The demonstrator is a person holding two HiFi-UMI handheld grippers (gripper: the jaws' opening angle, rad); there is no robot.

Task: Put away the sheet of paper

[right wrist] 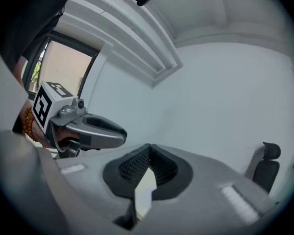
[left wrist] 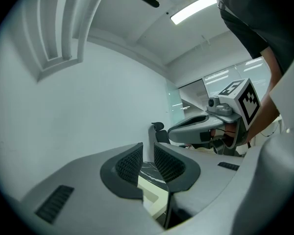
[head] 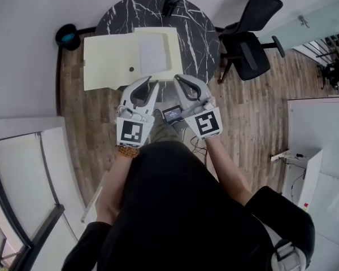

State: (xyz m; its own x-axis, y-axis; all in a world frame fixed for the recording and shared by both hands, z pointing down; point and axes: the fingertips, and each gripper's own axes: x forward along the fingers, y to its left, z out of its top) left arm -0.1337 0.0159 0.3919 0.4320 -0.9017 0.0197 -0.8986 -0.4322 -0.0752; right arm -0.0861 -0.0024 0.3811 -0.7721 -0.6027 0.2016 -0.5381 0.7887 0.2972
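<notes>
A black office chair (head: 248,55) stands beside the round marble table (head: 199,34) on a wood floor (head: 254,117).

The sheet of paper (head: 153,54) is a plain white rectangle. It lies flat on the right half of an open cream folder (head: 110,61), which rests on the round black marbled desk (head: 198,33).

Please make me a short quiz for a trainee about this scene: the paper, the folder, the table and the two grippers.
1. True or false: the sheet of paper lies on the open cream folder.
2. Which has its jaws pressed together? A) left gripper B) right gripper C) both
3. Fill in: the black table with white veins is ____ in shape.

Key: 1 true; 2 B (the left jaws stand a narrow gap apart, nothing between them); 3 round.
</notes>
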